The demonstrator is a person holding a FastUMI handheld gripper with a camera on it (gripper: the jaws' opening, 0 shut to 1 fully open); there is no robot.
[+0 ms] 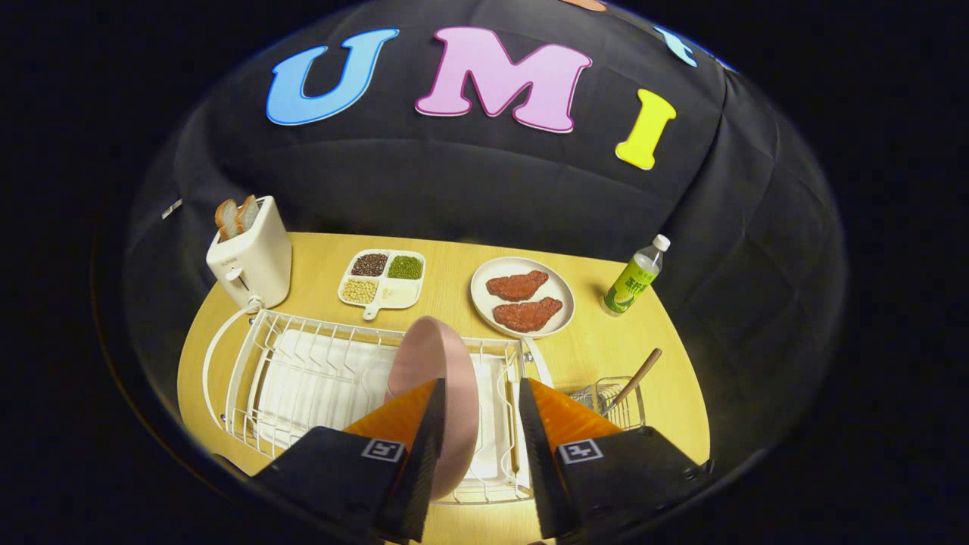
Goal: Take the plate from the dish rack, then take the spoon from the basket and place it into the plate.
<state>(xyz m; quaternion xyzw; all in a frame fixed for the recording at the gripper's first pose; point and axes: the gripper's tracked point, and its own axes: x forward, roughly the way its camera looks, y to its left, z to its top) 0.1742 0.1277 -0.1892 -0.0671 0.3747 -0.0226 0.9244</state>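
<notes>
A pink plate (pixel 424 356) stands on edge in the white wire dish rack (pixel 303 341), near the rack's right end. My gripper (pixel 480 382) is open just above it. The plate's right part runs down into the gap between the fingers, and the left finger (pixel 409 416) covers its lower left. Neither finger visibly presses on it. A spoon with a wooden handle (pixel 640 375) leans in a small wire basket (pixel 621 405) just right of the rack, beyond the right finger (pixel 560 416).
On the wooden table (pixel 454 257) beyond the rack are a white toaster (pixel 250 253) holding bread, a sectioned dish of beans (pixel 382 280), a white plate (pixel 560 288) with two meat pieces, and a green-labelled bottle (pixel 634 278).
</notes>
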